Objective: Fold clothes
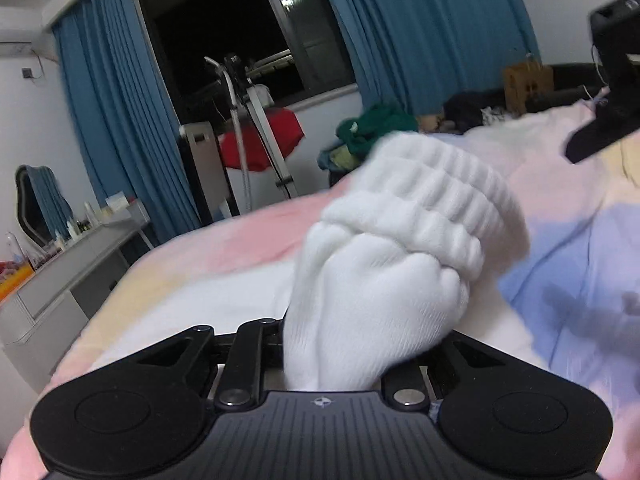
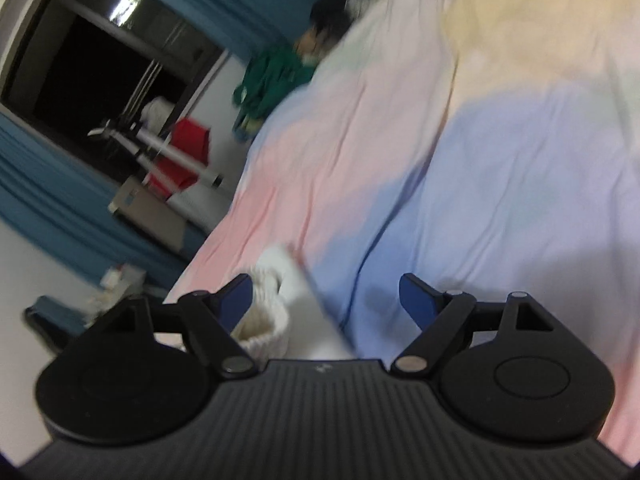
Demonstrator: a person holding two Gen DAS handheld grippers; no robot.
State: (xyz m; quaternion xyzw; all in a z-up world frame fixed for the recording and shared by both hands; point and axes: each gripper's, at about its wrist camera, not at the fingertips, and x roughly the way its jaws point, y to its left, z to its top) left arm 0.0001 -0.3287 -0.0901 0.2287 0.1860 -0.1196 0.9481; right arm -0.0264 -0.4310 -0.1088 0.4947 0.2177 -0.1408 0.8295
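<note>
Bed sheet [image 1: 224, 240] fills most of both views: pastel patches of pink, blue, yellow and white, creased. Blue curtains [image 1: 424, 28] flank a dark window [image 1: 224, 36] behind it. A heap of green clothing [image 1: 374, 130] lies at the bed's far edge, with a red cloth [image 1: 262, 142] on a stand nearby.

Your left gripper [image 1: 340, 344] pinches the white sock [image 1: 396, 248]: the fabric bunches up out of the jaws, ribbed cuff rolled over on top, raised above the sheet. The fingertips themselves are hidden by the fabric.

Your right gripper [image 2: 328, 300] has its jaws spread wide, blue pads [image 2: 416, 300] apart with nothing between them. The sock [image 2: 276, 304] shows just beside its left finger; touching or not, you cannot tell through the blur.
</note>
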